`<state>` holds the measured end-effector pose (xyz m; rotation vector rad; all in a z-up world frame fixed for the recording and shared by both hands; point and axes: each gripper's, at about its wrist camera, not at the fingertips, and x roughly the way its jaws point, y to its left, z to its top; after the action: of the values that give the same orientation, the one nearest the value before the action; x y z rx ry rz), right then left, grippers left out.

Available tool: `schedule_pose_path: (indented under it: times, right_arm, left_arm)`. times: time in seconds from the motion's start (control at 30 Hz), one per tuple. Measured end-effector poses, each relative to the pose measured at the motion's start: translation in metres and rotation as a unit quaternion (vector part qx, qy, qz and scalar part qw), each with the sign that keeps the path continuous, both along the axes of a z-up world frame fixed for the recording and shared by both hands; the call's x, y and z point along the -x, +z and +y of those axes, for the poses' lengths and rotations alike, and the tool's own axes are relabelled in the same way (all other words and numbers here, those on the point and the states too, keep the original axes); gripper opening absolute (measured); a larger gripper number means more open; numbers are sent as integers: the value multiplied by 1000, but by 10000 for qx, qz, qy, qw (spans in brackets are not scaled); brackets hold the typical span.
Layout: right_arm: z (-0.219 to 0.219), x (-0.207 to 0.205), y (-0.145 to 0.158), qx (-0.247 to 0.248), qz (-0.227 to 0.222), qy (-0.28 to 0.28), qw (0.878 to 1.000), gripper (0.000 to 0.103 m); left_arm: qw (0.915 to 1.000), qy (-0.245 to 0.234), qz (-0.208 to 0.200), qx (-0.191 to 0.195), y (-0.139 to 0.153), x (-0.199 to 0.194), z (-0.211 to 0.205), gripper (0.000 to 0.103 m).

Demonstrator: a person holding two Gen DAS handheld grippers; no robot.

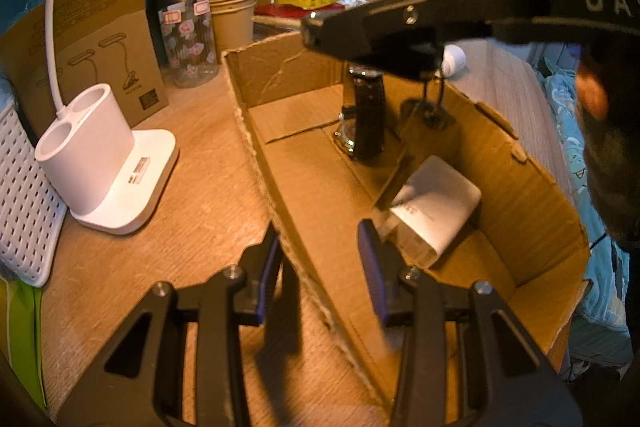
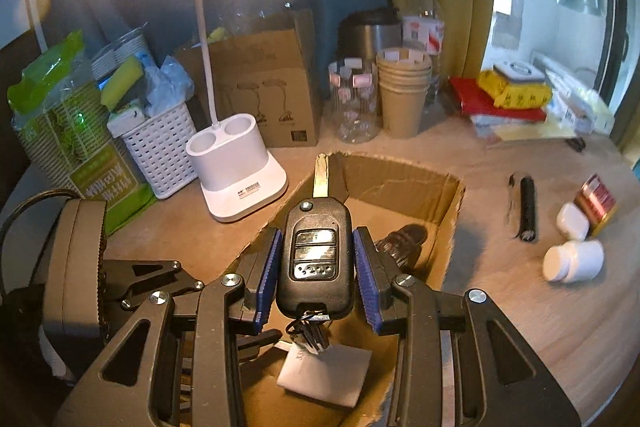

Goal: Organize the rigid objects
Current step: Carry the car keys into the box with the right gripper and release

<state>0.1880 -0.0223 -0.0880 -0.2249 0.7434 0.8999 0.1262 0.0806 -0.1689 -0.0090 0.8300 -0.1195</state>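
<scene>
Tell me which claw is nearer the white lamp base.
Left. The left claw sits open at the cardboard box's near-left wall, beside the lamp base. The right claw, holding the car key, hangs above the box, farther off.

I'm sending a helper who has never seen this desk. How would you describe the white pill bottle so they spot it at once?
Start at the open cardboard box in the middle of the wooden table, then look right of it. The white pill bottle lies on its side beside a small white case and a red tin. It is the only cylinder with a cap.
</scene>
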Motion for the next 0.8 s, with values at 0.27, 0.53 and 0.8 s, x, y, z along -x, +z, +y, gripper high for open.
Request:
schedule_pose_path:
  times: [0.27,0.53,0.8]
  right_arm:
    - [9,-5,-16,146,403,-78,9991,38]
    - [18,-7,-28,342,679,45,9971,39]
    - [15,-11,-30,210,955,129,9951,44]
  left_arm:
    - [10000,-1,1,0,0,0,0,40]
    - [10000,3,-1,-6,1,0,0,40]
    - [10000,7,19,23,1,-1,1,40]
